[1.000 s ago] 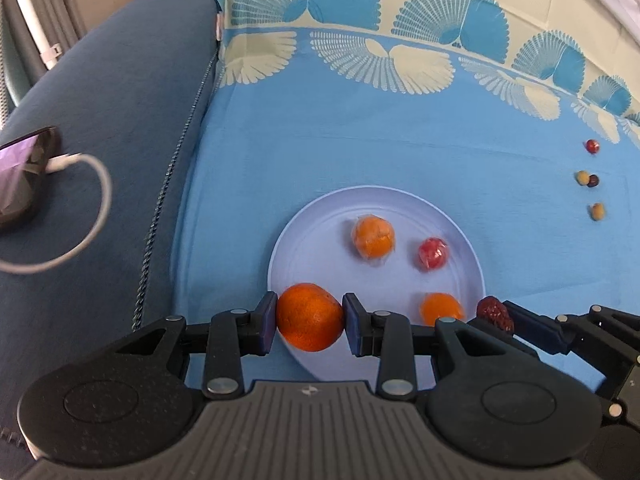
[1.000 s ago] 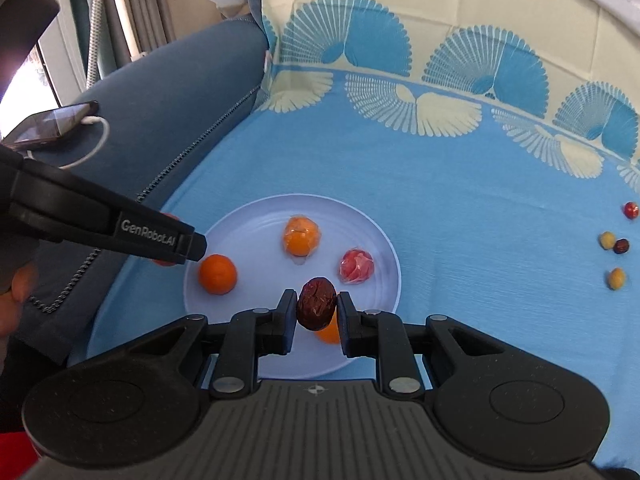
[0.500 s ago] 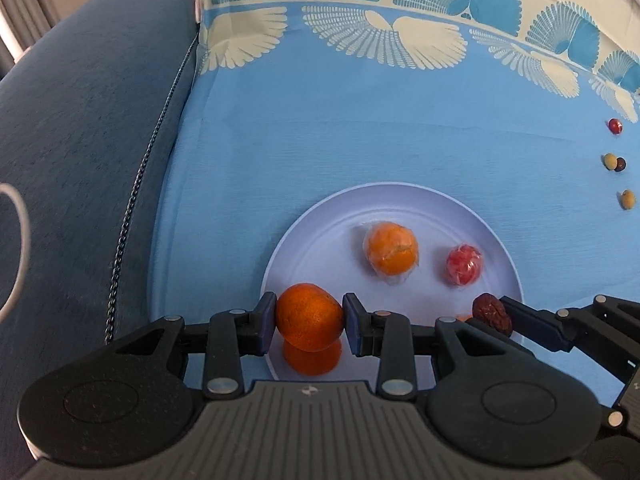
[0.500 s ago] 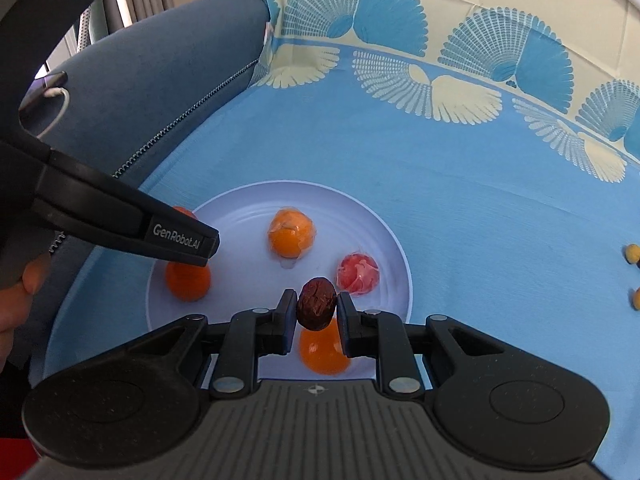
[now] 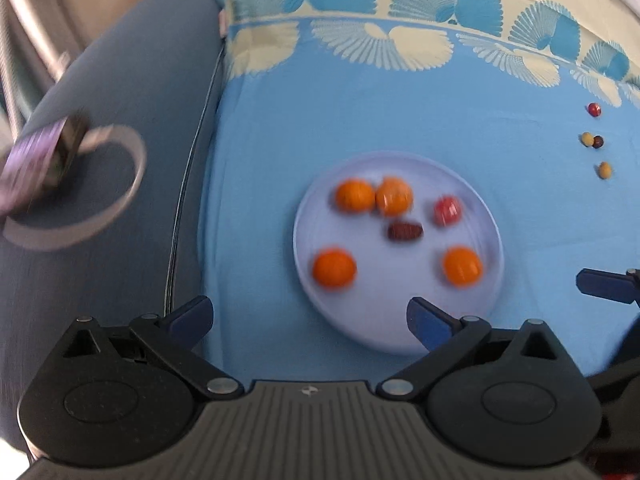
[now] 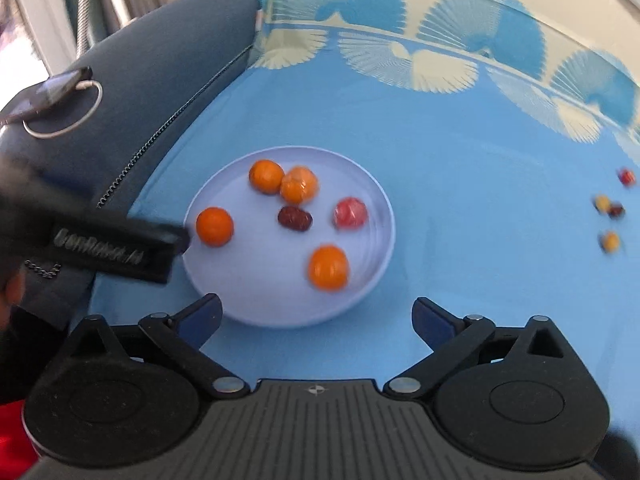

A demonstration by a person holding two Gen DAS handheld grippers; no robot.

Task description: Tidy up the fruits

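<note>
A pale blue plate [image 5: 400, 332] [image 6: 280, 312] on the blue cloth holds several fruits: orange tangerines [image 5: 334, 269] [image 6: 214, 226], a wrapped orange [image 5: 394, 196] [image 6: 299, 185], a wrapped red fruit [image 5: 447, 211] [image 6: 350, 213] and a dark red date [image 5: 405, 231] [image 6: 295, 217]. My left gripper [image 5: 310, 320] is open and empty, just short of the plate's near rim. My right gripper [image 6: 317, 317] is open and empty, also near the plate's near rim. The left gripper's finger shows in the right wrist view [image 6: 120, 244].
Several small loose fruits [image 5: 593, 141] [image 6: 608, 208] lie on the cloth at the right. A blue sofa arm [image 5: 120, 120] at the left carries a phone [image 6: 52, 92] with a white cable [image 5: 100, 200].
Both grippers opened and pulled back. The tangerine from the left gripper and the date from the right gripper now lie on the plate.
</note>
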